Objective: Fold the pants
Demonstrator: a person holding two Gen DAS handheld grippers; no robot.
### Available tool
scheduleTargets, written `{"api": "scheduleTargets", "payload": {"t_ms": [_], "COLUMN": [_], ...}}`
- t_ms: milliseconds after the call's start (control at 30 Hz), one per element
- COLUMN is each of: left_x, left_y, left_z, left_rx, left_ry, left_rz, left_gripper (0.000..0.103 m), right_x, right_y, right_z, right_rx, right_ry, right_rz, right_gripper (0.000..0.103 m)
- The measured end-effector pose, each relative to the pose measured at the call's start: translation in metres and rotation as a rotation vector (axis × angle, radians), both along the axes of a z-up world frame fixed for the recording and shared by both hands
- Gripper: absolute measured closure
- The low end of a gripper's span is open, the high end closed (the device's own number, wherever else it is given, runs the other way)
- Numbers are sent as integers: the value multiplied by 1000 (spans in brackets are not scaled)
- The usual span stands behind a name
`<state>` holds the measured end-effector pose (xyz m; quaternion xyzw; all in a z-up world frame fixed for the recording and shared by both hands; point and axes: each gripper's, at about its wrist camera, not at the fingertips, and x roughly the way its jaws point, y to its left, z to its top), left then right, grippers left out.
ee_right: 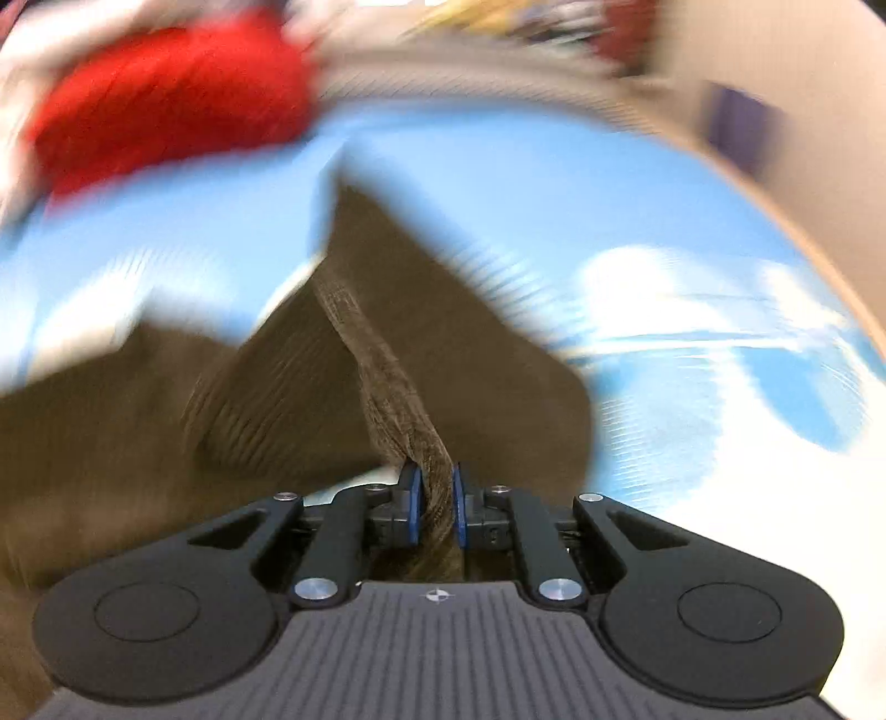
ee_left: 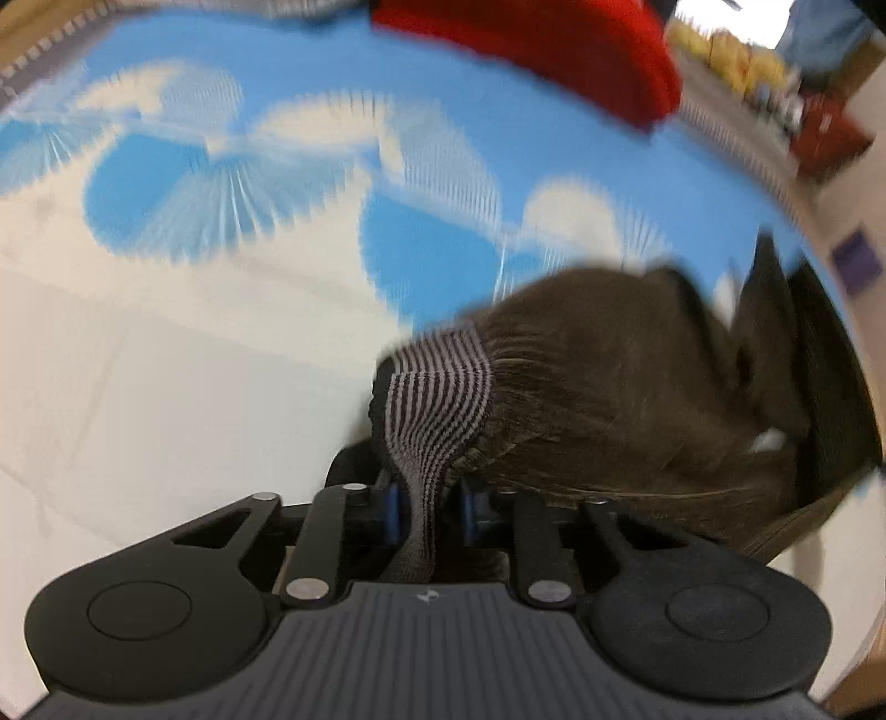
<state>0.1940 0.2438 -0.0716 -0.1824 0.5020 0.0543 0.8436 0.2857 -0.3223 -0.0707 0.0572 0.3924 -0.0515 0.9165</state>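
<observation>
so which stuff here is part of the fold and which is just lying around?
In the job:
- brown pants
- striped waistband, pinched by left gripper
- right gripper, shut on a pants edge

Lying about:
- red cloth
- blue-and-white sheet underneath

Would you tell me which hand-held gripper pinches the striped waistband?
The left hand-held gripper: striped waistband between its pads; the right pinches plain brown fabric.

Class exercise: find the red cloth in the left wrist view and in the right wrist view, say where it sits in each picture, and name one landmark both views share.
Left wrist view: the red cloth lies at the top edge, right of centre, beyond the brown pants.
Right wrist view: the red cloth fills the upper left corner, blurred.
Shared landmark: the blue and white patterned sheet under the pants.
</observation>
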Motion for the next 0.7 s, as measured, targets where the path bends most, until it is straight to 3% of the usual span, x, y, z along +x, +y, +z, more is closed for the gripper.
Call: {"api": "scheduleTargets", "payload": {"t_ms": [100,167,267,300,367,433,500,533,567,700], "left_x": [-10,-14,-15,-14,-15,-16,-17,-17,-17,-22], "left_y": [5,3,0,0,-2,2,5,6,7,13], "left_z": [14,11,-9,-13,-12,-13,-17,-19,-20,-28], "left_rx": [-19,17,26,27,46,38,27,25,21,-19], "left_ry": [-40,8,135,160,156,162,181,190,197,200], "left_rz": [41,39,29,27,8,16,27,28,29,24], "left_gripper": [85,84,70,65,58,49,44,44,43,41], "right_x": [-40,-66,-107,-116,-128,-132,-128,-124,-118,-88], "right_y": [-48,-64,-63,-63,-68,-84,-103,-111,-119,-145], "right_z": [14,-3,-49,-55,-51,-35,-22,-19,-18,-36], "right_rx": [47,86,69,58,51,119,204,228,248,377], "right_ry": [53,231,490,520,466,358,271,236,203,164], "right_rz": [-25,81,273,316,371,337,278,227,167,-4], "right_gripper": [92,92,92,91,89,88,76,61,53,52]}}
